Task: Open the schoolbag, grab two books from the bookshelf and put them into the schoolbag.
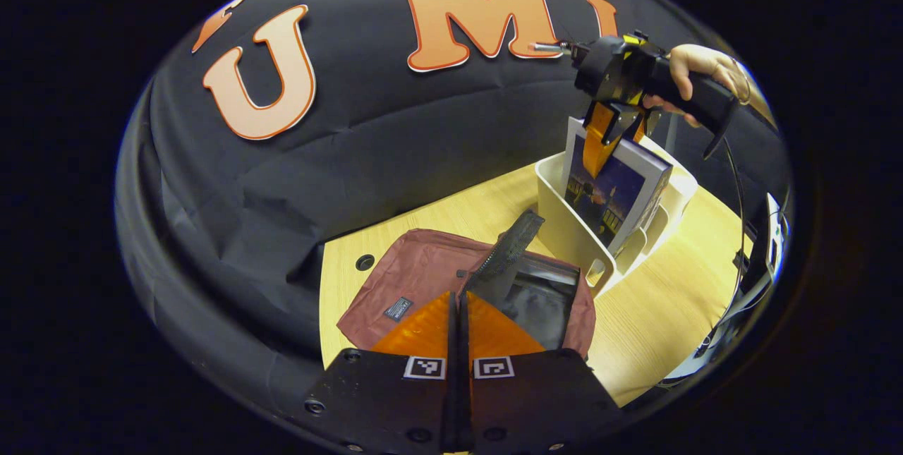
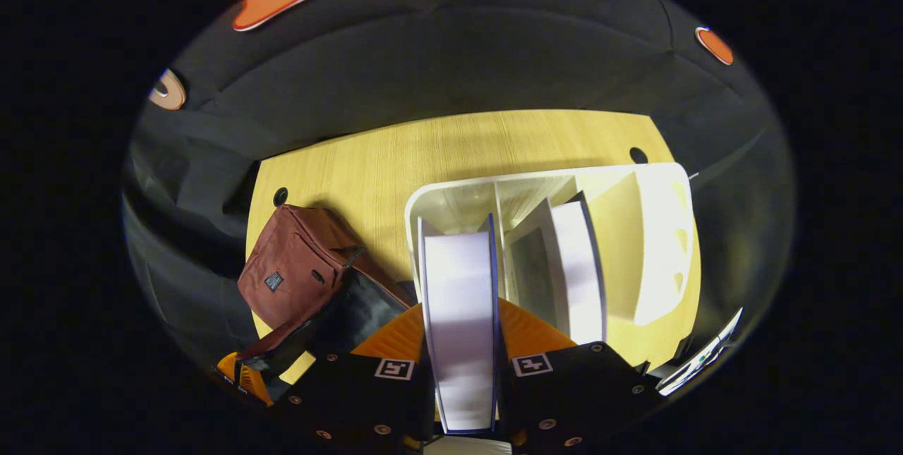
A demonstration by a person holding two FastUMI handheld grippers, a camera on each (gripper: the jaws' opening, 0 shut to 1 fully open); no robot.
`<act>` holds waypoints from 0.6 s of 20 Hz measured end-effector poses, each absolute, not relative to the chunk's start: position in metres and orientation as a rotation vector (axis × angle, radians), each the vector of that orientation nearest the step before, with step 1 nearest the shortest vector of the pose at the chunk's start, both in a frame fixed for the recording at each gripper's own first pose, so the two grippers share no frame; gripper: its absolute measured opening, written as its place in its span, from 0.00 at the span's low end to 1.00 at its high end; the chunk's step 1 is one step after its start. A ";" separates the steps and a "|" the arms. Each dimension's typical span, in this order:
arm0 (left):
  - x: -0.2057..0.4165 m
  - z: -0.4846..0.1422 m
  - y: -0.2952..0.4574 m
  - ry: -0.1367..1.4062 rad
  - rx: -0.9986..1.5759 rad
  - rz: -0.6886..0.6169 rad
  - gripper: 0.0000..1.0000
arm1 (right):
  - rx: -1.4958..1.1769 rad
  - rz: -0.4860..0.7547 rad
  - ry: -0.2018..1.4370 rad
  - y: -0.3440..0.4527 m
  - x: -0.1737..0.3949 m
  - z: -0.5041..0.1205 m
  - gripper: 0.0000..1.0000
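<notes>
While clamped from above on the top edge of one upright book [image 2: 462,342], right gripper [image 2: 462,377] poised over the white bookshelf [image 2: 656,243], fingers pressing either cover, page edges running lengthwise between them toward 12 o'clock in the right gripper view. Same gripper seen at 2 o'clock in the left gripper view, held by a hand [image 1: 695,70], book standing in the rack's near slot. Schoolbag [image 2: 296,268] lying at 9 o'clock from the gripped book, just beside the rack on the wooden table [image 2: 437,152], mouth gaping, flap raised. Left gripper [image 1: 458,328] with fingers pressed together on nothing, hovering directly above the bag, hence nearer to it; right gripper nearer to the rack. Likely coming move: straight lift along the book's upright long axis, then carry toward 9 o'clock. Counts: books two, second book [image 2: 575,271] at 1 o'clock of the first, in the next slot; bags one; racks one; grippers two.
</notes>
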State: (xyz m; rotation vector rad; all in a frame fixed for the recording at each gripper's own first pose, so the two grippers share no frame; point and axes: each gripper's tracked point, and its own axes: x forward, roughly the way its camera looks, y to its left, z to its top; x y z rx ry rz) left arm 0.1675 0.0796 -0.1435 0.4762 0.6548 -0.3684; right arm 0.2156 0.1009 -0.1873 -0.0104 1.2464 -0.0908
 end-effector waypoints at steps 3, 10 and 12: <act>0.165 -0.145 0.077 0.652 0.482 -0.371 0.01 | 0.025 -0.083 1.182 0.105 0.207 -0.147 0.36; 0.154 -0.152 0.073 0.648 0.480 -0.415 0.01 | 0.155 -0.075 0.948 0.108 0.164 -0.046 0.35; 0.155 -0.150 0.073 0.636 0.503 -0.425 0.01 | 0.224 -0.044 0.897 0.108 0.147 -0.036 0.35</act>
